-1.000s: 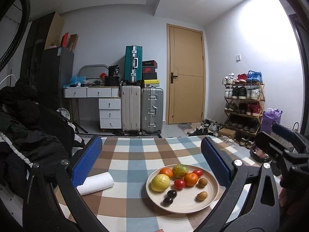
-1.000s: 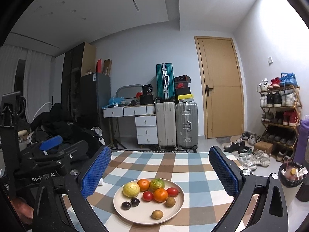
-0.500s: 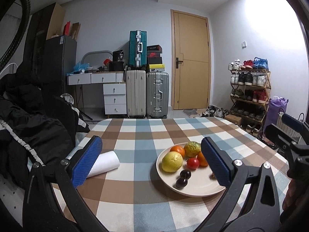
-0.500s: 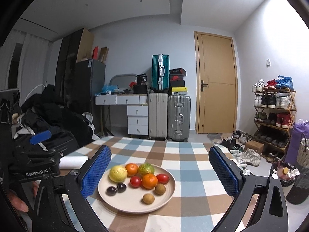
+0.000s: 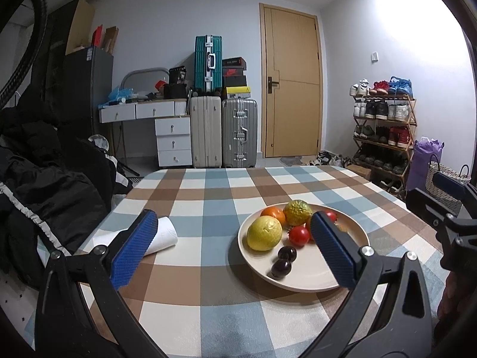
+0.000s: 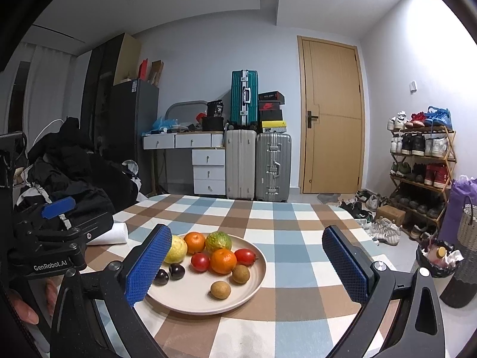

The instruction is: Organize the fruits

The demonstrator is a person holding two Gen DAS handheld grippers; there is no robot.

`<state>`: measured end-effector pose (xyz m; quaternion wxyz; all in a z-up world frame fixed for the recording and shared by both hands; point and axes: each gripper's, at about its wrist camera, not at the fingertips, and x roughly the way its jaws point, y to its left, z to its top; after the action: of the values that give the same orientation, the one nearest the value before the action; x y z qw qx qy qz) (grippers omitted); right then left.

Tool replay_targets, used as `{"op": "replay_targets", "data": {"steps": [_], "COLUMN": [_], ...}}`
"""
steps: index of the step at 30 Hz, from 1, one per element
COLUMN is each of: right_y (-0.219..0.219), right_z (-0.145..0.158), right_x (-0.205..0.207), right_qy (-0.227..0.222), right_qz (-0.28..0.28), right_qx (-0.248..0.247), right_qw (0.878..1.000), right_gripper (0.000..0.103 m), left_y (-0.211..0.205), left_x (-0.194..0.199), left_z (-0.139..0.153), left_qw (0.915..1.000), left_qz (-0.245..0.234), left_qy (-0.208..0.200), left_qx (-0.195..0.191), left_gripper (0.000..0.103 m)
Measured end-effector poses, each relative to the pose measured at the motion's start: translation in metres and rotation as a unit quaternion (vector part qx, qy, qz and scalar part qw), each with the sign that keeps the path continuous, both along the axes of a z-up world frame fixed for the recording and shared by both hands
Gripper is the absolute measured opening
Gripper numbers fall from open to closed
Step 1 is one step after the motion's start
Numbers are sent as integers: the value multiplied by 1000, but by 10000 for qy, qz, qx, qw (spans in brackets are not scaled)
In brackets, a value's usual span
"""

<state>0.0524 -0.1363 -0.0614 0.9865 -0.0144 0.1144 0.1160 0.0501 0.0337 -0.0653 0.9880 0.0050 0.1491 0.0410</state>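
A beige plate [image 5: 351,232] [image 6: 193,301] on the checked tablecloth holds a yellow lemon [image 5: 264,234] [image 6: 178,246], two oranges [image 6: 223,260], a green-yellow fruit [image 5: 297,212] [image 6: 218,241], red tomatoes [image 5: 299,235] [image 6: 200,262], two dark plums [image 5: 281,268] [image 6: 176,270] and two small brown fruits [image 6: 220,289]. My left gripper [image 5: 232,250] is open, its right finger over the plate's right half. My right gripper [image 6: 247,264] is open above the plate, which lies toward its left finger. Neither holds anything.
A white paper roll [image 5: 162,237] [image 6: 114,234] lies on the table left of the plate. Dark coats [image 5: 44,185] pile up at the left. Suitcases [image 5: 223,131], a desk, a door and a shoe rack [image 5: 384,131] stand behind; a bin [image 6: 438,256] sits at the right.
Both grippers have come lower and nearer to the plate, which now looks larger. The left one has shifted so the plate sits toward its right finger. Both stayed open.
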Motion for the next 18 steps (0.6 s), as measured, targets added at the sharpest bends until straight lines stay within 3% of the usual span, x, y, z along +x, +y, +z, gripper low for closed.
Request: {"op": "replay_targets", "data": {"steps": [9, 18], "right_y": [4, 5], "right_z": [-10, -12], "right_x": [25, 25], "right_qy": [567, 532], "right_qz": [-36, 104], "right_qx": [-80, -95], "right_qw": [9984, 9985], "right_gripper": [103, 103], "left_y": [-2, -3], "left_x": [18, 16], "left_z": [-12, -9], "left_qw": [9997, 9998], "left_qz": [18, -18], "left_qy": [223, 176], "left_qx": [19, 23], "left_gripper": [102, 102]}}
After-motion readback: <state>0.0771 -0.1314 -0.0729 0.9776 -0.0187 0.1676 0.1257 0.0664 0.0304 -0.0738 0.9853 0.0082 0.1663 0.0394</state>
